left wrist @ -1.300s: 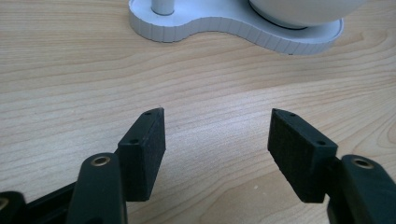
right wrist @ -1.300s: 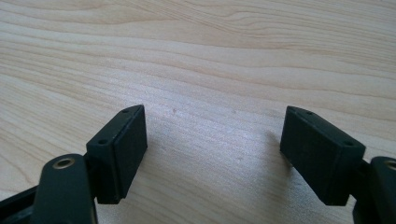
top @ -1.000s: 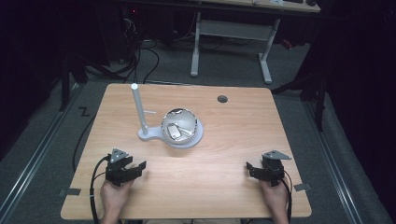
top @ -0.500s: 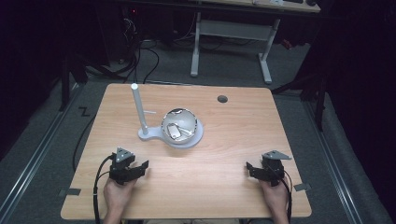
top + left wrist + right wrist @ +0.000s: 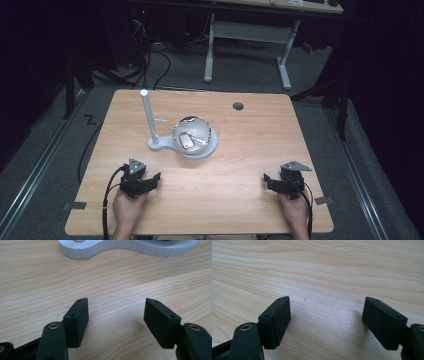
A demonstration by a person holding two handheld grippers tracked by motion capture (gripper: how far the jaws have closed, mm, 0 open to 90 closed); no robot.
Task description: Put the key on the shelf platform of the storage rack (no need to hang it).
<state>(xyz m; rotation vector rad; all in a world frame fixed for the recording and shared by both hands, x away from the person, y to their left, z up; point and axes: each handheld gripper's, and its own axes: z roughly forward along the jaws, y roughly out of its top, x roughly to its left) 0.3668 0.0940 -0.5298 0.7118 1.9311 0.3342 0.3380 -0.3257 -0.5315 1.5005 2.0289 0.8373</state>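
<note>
Near the front edge of the wooden worktop (image 5: pixel 240 150), the left gripper (image 5: pixel 156 177) and the right gripper (image 5: pixel 267 179) rest well apart, each with its fingers (image 5: pixel 77 320) spread wide around bare wood. Beyond them, near the middle and closer to the left gripper, sits a white base (image 5: pixel 162 146) carrying an upright white post (image 5: pixel 148 117) and a shiny ball (image 5: pixel 191 135).

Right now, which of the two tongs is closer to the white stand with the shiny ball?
The left tongs: the white stand sits just ahead of them, while the right tongs rest farther off across bare wood.
</note>
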